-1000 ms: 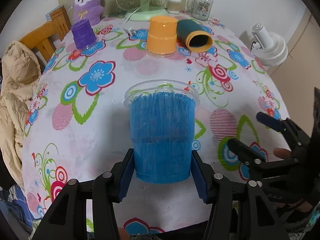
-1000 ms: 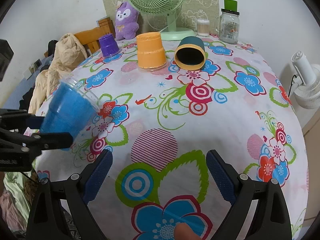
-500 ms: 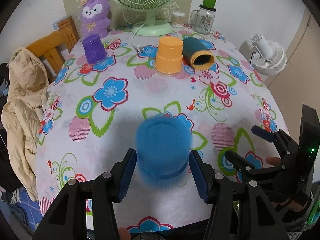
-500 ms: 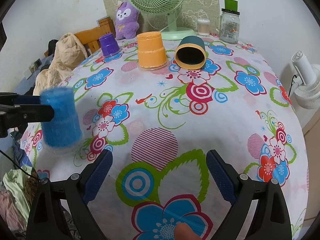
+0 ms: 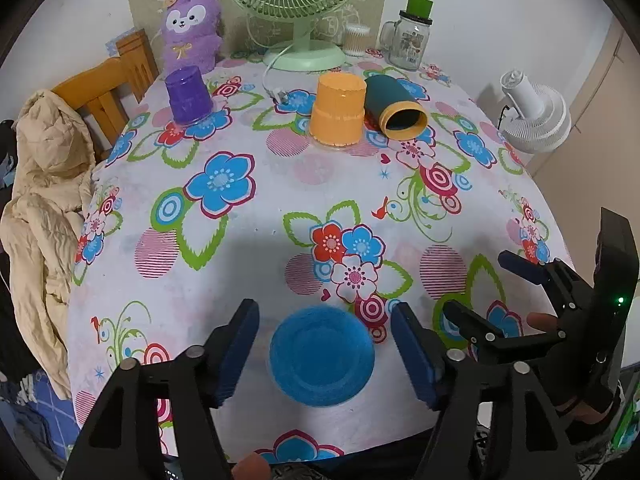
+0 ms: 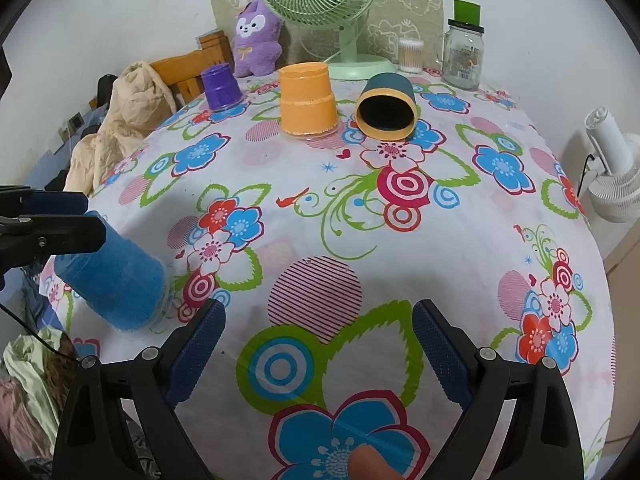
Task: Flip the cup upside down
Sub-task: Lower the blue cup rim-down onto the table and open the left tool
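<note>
The blue cup point(image 5: 322, 356) stands upside down on the flowered tablecloth near the table's front edge, its flat base facing up. My left gripper point(image 5: 325, 350) is open, its pads apart from the cup on both sides. In the right wrist view the blue cup point(image 6: 114, 284) sits at the far left, rim down, under the left gripper's fingers point(image 6: 60, 236). My right gripper point(image 6: 318, 344) is open and empty above the tablecloth, to the right of the cup.
An orange cup point(image 5: 339, 109) and a purple cup point(image 5: 188, 95) stand upside down further back. A teal cup point(image 5: 394, 106) lies on its side beside the orange one. A green fan point(image 5: 304, 8), jar point(image 5: 410, 38), plush toy point(image 5: 192, 24) and chair with jacket point(image 5: 44, 184) stand behind and left.
The left gripper turned the blue cup from rim-up to upside down, set it on the table and opened, letting go. The right gripper has stayed still.
</note>
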`<action>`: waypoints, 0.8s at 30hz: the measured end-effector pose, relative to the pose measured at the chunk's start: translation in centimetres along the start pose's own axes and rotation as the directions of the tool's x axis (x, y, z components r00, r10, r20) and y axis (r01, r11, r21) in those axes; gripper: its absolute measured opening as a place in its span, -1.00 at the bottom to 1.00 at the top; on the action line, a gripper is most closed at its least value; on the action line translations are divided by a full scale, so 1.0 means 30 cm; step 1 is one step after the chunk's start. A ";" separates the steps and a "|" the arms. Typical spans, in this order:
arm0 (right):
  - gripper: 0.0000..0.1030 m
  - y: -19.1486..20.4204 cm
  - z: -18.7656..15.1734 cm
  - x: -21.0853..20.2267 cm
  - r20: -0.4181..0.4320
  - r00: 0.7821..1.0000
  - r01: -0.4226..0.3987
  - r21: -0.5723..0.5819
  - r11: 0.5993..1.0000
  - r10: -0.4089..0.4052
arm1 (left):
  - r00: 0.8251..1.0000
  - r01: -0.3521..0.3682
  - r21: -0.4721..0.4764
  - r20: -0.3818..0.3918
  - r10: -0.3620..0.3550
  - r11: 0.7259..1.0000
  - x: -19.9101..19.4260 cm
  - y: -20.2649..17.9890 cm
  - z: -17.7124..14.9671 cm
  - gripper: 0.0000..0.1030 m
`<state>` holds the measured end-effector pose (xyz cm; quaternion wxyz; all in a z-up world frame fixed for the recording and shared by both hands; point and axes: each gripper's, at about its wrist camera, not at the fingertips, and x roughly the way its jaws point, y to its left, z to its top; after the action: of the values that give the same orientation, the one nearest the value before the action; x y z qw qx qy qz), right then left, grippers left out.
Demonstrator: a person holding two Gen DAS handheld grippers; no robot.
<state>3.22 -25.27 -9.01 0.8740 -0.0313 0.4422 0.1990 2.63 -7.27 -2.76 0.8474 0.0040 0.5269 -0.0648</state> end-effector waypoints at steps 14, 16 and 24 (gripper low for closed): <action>0.86 0.057 0.042 -0.077 0.053 0.998 0.047 -0.032 0.998 -0.046 | 0.995 0.050 -0.058 0.092 -0.044 0.997 -0.051 0.037 -0.039 0.67; 0.86 0.070 0.049 -0.090 0.063 0.997 0.057 -0.038 0.998 -0.054 | 0.992 0.067 -0.075 0.108 -0.059 0.995 -0.058 0.049 -0.048 0.70; 0.86 0.122 0.082 -0.165 0.111 0.989 0.100 -0.044 0.994 -0.094 | 0.969 0.114 -0.163 0.237 -0.074 0.980 -0.130 0.125 -0.089 0.78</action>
<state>1.09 -22.93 -3.19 0.9044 -0.0634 0.3868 0.1684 -1.04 -2.95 -0.69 0.8956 -0.1032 0.4288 -0.0584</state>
